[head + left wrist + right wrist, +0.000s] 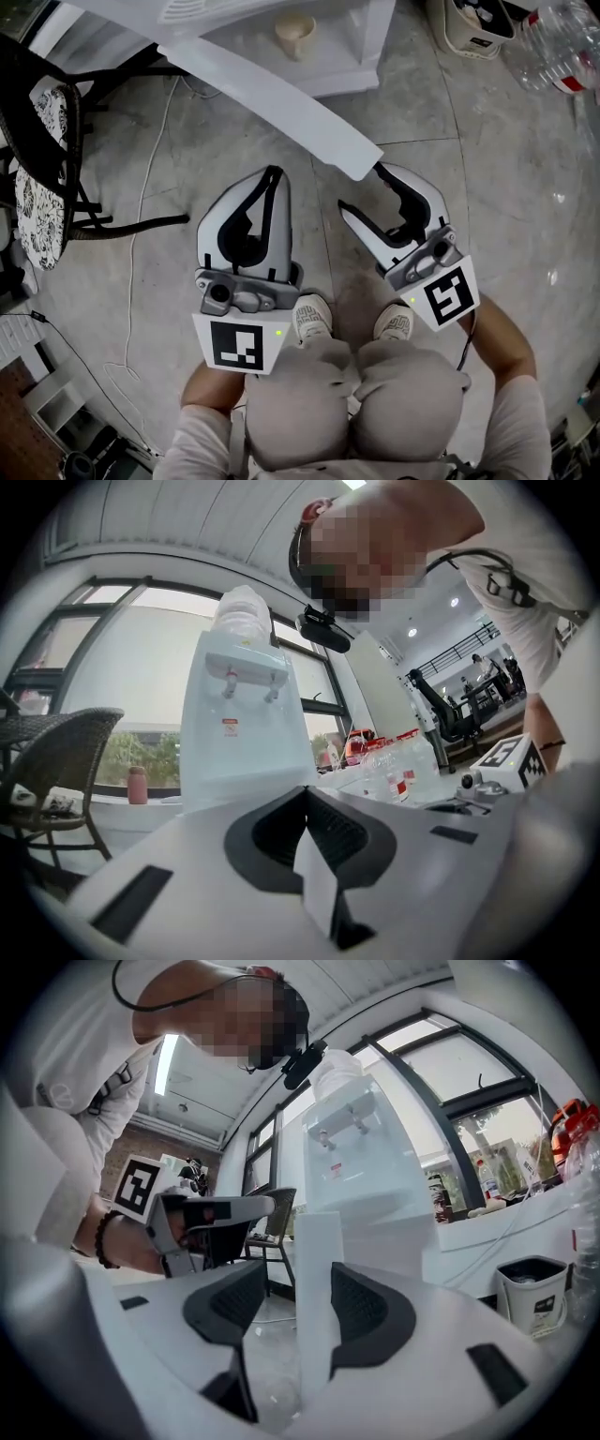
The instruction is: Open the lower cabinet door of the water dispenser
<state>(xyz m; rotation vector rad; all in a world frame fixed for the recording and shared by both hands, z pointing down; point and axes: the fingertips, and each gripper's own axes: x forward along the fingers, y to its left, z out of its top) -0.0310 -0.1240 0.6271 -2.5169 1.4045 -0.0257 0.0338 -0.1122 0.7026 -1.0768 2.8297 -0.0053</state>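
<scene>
1. Where the lower cabinet door [281,103] of the water dispenser [246,724] stands swung wide, a beige cup [295,36] sits inside the cabinet; what it holds cannot be made out.
2. The right gripper [362,187] has its jaws apart, with the door's free edge between them, against one pad.
3. The left gripper [272,173] is closed on nothing, just beside the right one.
4. A small bin [473,28] near clear bottles [562,42] holds dark items.

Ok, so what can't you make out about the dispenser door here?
Left gripper view: the lower cabinet, hidden behind the left gripper; the dispenser sticker, too small to read.
Right gripper view: the door face, seen only edge-on.
Head view: the door's handle, none visible.
</scene>
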